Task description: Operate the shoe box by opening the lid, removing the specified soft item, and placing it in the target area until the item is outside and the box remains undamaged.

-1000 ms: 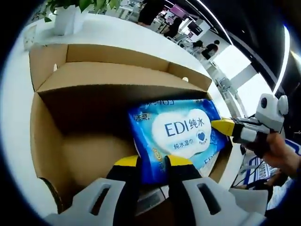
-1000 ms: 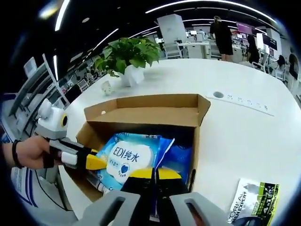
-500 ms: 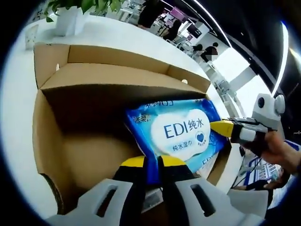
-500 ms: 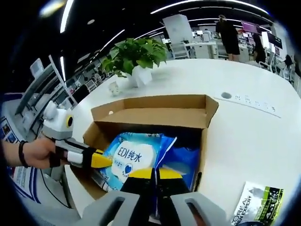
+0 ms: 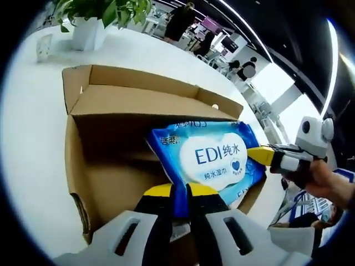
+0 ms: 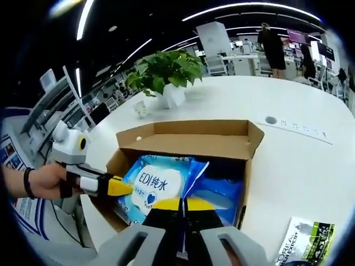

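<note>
An open cardboard shoe box [image 5: 116, 105] [image 6: 194, 141] stands on a white table, its lid flap folded back. A blue soft pack of wet wipes [image 5: 213, 158] [image 6: 155, 185] with a white "EDI" label is raised over the box's open top. My left gripper [image 5: 180, 193] is shut on the pack's near edge; it comes in from the left in the right gripper view [image 6: 111, 187]. My right gripper [image 6: 183, 205] is shut on the opposite edge, and its yellow tip [image 5: 262, 154] pinches the pack's right side. A second blue pack [image 6: 222, 194] lies in the box underneath.
A potted green plant [image 6: 166, 72] [image 5: 91, 16] stands on the table [image 6: 288, 160] behind the box. A green and white sachet [image 6: 305, 241] lies on the table right of the box. A person's hand [image 6: 39, 180] holds the left gripper. People and office desks are far behind.
My left gripper's jaws have closed tighter on the pack's edge. Both views have pulled back from the box, and the pack now sits higher against the box opening.
</note>
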